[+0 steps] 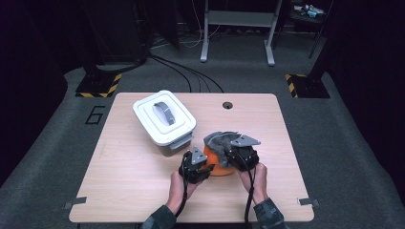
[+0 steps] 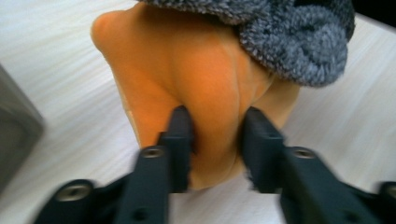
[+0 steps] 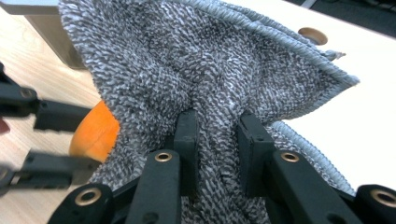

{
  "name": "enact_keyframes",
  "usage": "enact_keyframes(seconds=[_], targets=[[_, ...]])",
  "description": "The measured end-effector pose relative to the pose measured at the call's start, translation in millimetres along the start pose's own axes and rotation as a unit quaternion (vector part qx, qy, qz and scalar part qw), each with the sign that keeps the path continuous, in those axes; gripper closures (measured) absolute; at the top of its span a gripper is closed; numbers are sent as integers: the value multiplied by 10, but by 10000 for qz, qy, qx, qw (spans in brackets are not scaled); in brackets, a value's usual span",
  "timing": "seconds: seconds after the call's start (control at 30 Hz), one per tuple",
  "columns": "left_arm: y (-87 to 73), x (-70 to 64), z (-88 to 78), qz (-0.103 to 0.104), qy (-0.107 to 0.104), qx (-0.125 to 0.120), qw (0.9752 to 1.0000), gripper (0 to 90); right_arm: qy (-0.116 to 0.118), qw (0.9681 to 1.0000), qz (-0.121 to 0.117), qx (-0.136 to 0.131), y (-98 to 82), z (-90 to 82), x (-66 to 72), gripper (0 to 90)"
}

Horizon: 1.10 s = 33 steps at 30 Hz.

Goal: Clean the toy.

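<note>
Right gripper point(image 3: 217, 135) pinches a fold of the grey cloth point(image 3: 210, 70), its jaws closed tight on the pile, and holds that cloth draped over the top of the orange thing point(image 1: 218, 164). Left gripper point(image 2: 217, 133) has its jaws set partway in on a ridge of that orange thing point(image 2: 187, 84); both pads look to be touching the soft skin, so I read it as a light hold, not a hard clamp.

On the worktop point(image 1: 124, 181) the orange thing sits right of centre near the person's edge, with the cloth point(image 1: 222, 140) bunched on its far upper side. The lidded white box point(image 1: 164, 117) stands just beside it to the far left, apart from both.

The step seems to be taking the cloth off, or wiping with it, while the left side steadies the base. To do it well:

- Keep the left hold low and firm enough that the orange thing stays on the worktop; it looks pliable, so too little squeeze may let it slip out.
- Draw the cloth up and away from the left gripper, so the loops don't drag the thing along.
- Hold the pinch deep in the fold, not at the hem point(image 3: 299, 51), where the pile could pull free.
- Steer clear of the box.
</note>
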<state>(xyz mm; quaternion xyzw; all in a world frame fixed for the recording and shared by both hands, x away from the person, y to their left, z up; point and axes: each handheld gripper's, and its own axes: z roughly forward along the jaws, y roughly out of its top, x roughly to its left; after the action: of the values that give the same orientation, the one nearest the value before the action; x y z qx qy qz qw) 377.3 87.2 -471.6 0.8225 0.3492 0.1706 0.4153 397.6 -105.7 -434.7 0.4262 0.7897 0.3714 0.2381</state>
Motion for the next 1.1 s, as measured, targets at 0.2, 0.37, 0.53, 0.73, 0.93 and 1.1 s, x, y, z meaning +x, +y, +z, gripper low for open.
enact_keyframes(seconds=[0.2,0.37,0.53,0.73,0.93,1.1], targets=[[-18,-57,53,743,204,190,9968,370,49,10000,-22,35,2,69,-47,725],[-65,-26,128,663,268,96,9974,610,26,10000,31,13,17,108,-23,724],[-77,72,77,233,62,-67,9997,717,10,9998,10,-198,72,-57,-30,718],[-34,118,10,-172,-234,-94,9995,741,254,9992,-186,-263,86,-214,100,717],[-23,82,4,-159,-198,-8,9997,743,145,9995,-294,-12,14,-70,89,719],[-42,101,36,-115,-186,21,9998,742,-4,9999,-56,126,-75,-3,-114,718]])
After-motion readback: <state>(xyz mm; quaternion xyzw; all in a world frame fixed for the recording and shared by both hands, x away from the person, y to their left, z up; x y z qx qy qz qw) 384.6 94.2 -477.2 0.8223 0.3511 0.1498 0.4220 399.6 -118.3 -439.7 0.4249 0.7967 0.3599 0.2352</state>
